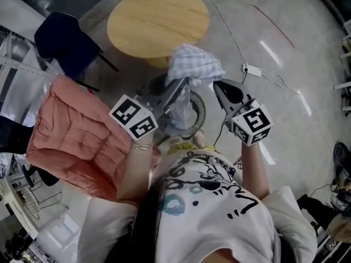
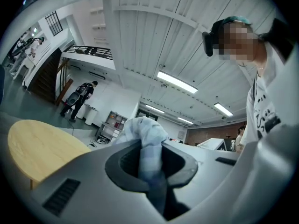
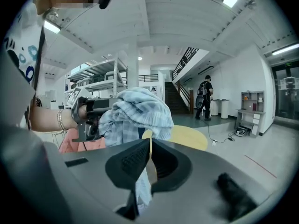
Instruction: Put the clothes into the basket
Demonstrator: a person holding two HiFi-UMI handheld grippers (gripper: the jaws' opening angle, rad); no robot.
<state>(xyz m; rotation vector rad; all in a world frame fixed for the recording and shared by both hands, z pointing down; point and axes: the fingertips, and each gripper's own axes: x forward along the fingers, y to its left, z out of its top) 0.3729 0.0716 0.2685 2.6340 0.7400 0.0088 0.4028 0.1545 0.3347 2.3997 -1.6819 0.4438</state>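
Jaws of L gripper (image 2: 150,154) & R gripper (image 3: 148,154) both clamp checked cloth (image 1: 193,64) over grey floor (image 1: 285,81) nr round wood table (image 1: 158,21).

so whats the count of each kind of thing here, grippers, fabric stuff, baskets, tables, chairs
grippers: 2 (left gripper, right gripper)
fabric items: 2 (blue checked garment, pink quilted fabric)
basket: 1
round wooden table: 1
dark blue chair: 1
total: 7
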